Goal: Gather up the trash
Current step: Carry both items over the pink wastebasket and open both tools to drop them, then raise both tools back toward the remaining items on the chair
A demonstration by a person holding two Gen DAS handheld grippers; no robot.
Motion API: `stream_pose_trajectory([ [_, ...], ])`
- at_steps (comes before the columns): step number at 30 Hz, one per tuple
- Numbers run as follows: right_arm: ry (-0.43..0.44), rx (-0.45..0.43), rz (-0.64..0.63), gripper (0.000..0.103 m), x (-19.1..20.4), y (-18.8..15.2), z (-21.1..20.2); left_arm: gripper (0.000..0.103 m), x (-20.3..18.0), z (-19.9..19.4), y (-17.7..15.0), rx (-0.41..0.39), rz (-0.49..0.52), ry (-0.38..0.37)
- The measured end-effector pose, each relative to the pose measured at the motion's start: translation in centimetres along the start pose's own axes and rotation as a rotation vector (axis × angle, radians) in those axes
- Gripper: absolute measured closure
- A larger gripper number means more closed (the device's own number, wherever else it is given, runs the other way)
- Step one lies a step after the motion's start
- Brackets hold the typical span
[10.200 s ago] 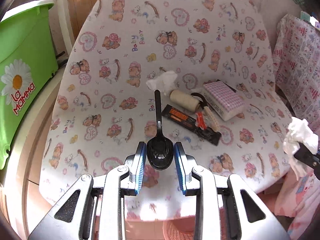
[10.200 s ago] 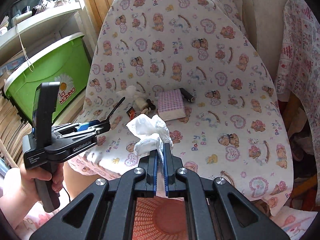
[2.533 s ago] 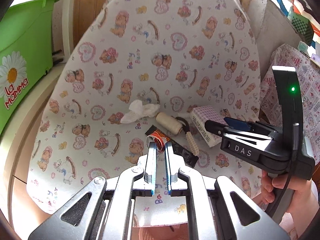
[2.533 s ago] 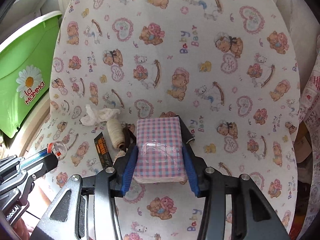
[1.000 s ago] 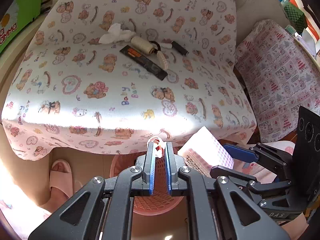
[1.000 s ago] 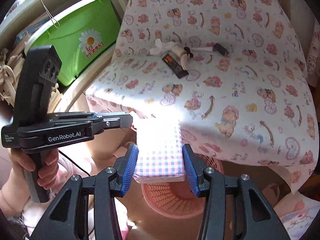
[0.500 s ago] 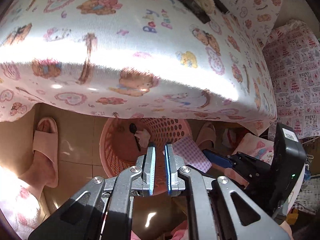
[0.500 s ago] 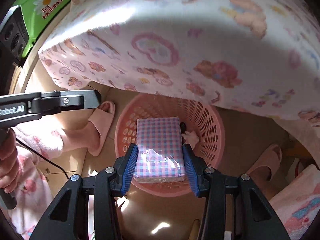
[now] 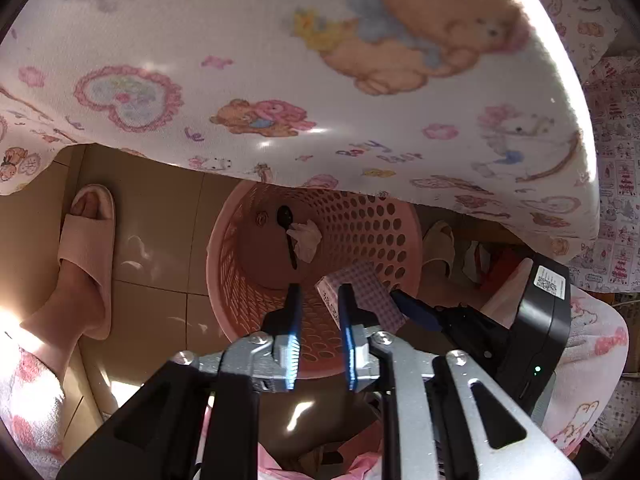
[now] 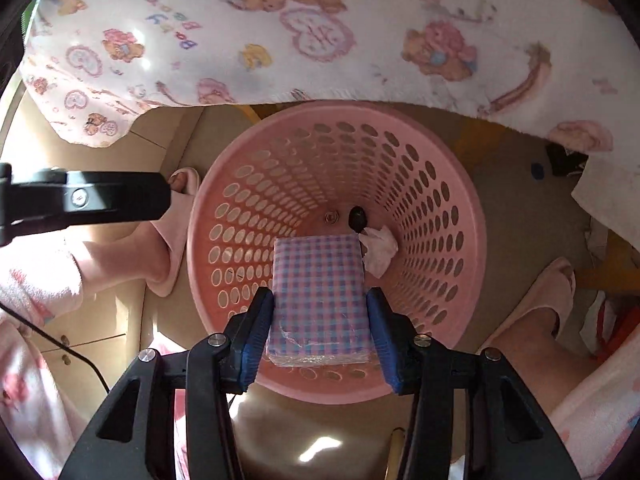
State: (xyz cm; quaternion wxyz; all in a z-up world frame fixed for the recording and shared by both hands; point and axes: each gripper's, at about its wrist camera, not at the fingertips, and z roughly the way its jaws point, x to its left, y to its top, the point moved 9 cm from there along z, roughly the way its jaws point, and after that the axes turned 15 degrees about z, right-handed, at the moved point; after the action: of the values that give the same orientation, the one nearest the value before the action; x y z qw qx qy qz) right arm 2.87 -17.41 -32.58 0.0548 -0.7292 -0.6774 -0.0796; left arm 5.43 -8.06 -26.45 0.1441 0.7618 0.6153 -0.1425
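Right hand-held gripper (image 10: pixel 320 312): pointed steeply down over the pink basket (image 10: pixel 476 240); jaws opening, the checked tissue pack (image 10: pixel 320 292) lying between the blue pads. In the right wrist view the left pad appears to touch the pack's edge, while a thin gap is seen at the right pad; a firm grip cannot be confirmed. The pack is positioned inside the basket's mouth, above its floor, its clear wrapper catching light at the near end.

Left hand-held gripper (image 9: pixel 319 308): held above the near rim of the basket, jaws opening, nothing seen between the pads. Its black body is seen from the right wrist view to the left of the basket.

Pink basket: round, perforated wall, standing on the tiled floor (image 9: pixel 160 304), its far rim partly tucked under the overhanging bear-print cover (image 9: pixel 320 60).

Contents on the basket floor, toward the far side:
- black spoon (image 9: pixel 286 228), bowl toward the far wall
- crumpled white tissue (image 10: pixel 380 250), touching the spoon, just right of the pack's far corner
- small round fitting (image 10: pixel 331 218) at the floor's centre, just left of the spoon

Person: feet in pink slippers, one (image 10: pixel 176 240) left of the basket, one (image 10: pixel 548 300) right of it; pale printed sleeves or trouser legs seen at the frame edges
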Motion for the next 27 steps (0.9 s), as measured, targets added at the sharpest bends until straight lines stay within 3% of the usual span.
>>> stream_pose_trajectory([
  [1,-0.007,0.005,0.014,0.052,-0.1,0.2,0.4,0.066,0.1,0.1,0.0,0.001,-0.005,0.001],
  [4,-0.012,0.009,0.050,0.051,-0.9,0.3,1.4,0.058,0.1,-0.2,0.1,-0.003,0.001,0.021],
  [7,-0.053,0.005,0.062,0.049,-1.5,0.3,2.2,0.042,0.2,-0.7,0.0,-0.008,0.006,0.049],
  [8,-0.071,-0.005,0.063,0.049,-1.7,0.3,2.3,0.041,0.4,-0.9,0.0,-0.009,0.004,0.053],
  [11,-0.093,-0.023,0.076,0.033,-2.1,0.5,2.4,0.041,0.3,-1.3,0.1,-0.005,0.008,0.059],
  [15,-0.079,-0.039,0.087,0.032,-2.4,0.7,1.9,0.041,-0.1,-2.6,0.5,-0.033,0.038,0.079],
  [21,-0.066,-0.132,0.052,0.031,-1.1,1.4,-1.7,0.041,-0.4,-6.1,1.6,-0.155,0.084,0.153],
  [23,-0.045,-0.192,0.029,0.024,-0.5,1.9,-3.7,0.041,-0.6,-7.5,2.0,-0.197,0.103,0.169],
  [27,0.003,-0.270,0.033,0.021,-0.2,2.1,-7.9,0.037,-1.3,-11.2,2.9,-0.293,0.198,0.288],
])
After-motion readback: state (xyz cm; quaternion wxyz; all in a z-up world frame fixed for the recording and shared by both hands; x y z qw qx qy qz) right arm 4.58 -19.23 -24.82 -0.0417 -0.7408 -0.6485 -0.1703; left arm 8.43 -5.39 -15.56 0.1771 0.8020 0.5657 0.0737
